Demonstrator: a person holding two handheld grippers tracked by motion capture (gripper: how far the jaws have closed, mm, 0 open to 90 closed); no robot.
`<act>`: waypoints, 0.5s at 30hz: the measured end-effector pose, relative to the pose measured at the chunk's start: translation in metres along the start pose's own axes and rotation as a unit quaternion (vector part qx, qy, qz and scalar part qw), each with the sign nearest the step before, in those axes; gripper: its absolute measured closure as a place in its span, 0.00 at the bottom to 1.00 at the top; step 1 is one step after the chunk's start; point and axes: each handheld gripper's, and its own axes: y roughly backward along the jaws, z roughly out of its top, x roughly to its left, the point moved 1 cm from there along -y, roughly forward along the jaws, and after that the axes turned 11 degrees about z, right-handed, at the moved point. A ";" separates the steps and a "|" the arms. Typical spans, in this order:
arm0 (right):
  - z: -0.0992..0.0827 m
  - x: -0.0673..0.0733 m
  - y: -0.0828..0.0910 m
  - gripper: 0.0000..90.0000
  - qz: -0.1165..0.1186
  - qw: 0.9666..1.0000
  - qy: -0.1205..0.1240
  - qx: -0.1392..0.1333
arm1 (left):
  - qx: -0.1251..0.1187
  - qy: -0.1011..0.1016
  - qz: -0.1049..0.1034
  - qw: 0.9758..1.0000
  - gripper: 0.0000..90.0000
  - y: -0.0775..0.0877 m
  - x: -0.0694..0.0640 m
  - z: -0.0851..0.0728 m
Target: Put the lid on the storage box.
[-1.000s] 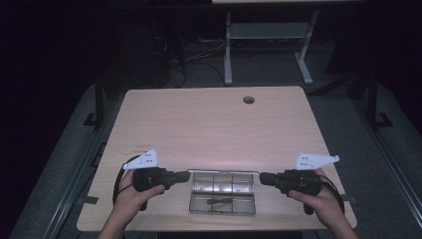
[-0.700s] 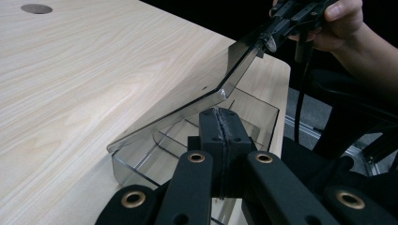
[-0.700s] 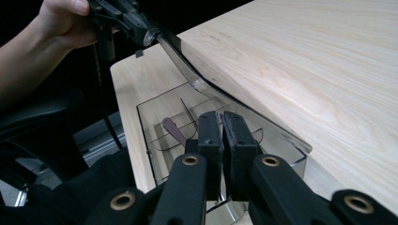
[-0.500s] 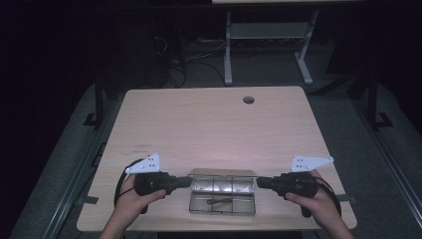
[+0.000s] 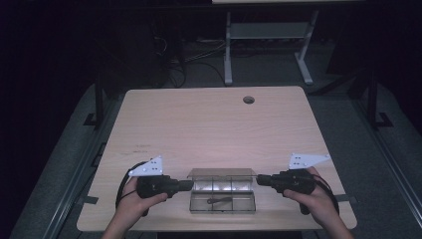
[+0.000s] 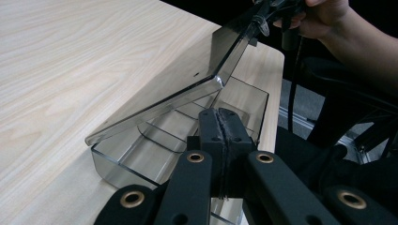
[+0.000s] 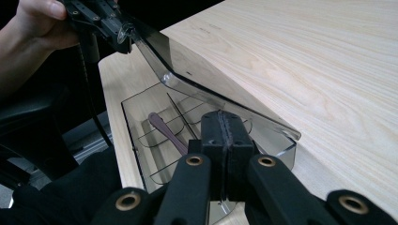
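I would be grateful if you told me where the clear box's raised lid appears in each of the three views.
High view: the lid lies bottom centre, along the far edge of the clear box, between the two tongs.
Left gripper view: the lid slants from centre left up toward the top right.
Right gripper view: the lid slants from upper left down to centre right.
Shared landmark: the box's dividers.

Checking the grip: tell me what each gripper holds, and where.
Both hold the clear box's lid, half raised: the left gripper is shut on its left end, the right gripper on its right end.
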 end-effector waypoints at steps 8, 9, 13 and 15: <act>-0.002 -0.001 -0.003 0.99 0.003 1.000 -0.001 0.010 | 0.004 0.001 -0.001 1.000 0.99 -0.002 0.000 -0.004; -0.003 -0.001 -0.003 0.99 0.004 1.000 -0.001 0.012 | 0.007 -0.001 -0.001 1.000 0.99 -0.002 0.000 -0.005; -0.006 -0.001 -0.004 0.99 0.008 1.000 0.000 0.017 | 0.018 -0.004 0.002 1.000 0.98 -0.004 0.000 -0.009; -0.008 -0.001 -0.005 0.99 0.010 1.000 0.001 0.022 | 0.025 -0.006 0.004 1.000 0.98 -0.004 0.000 -0.011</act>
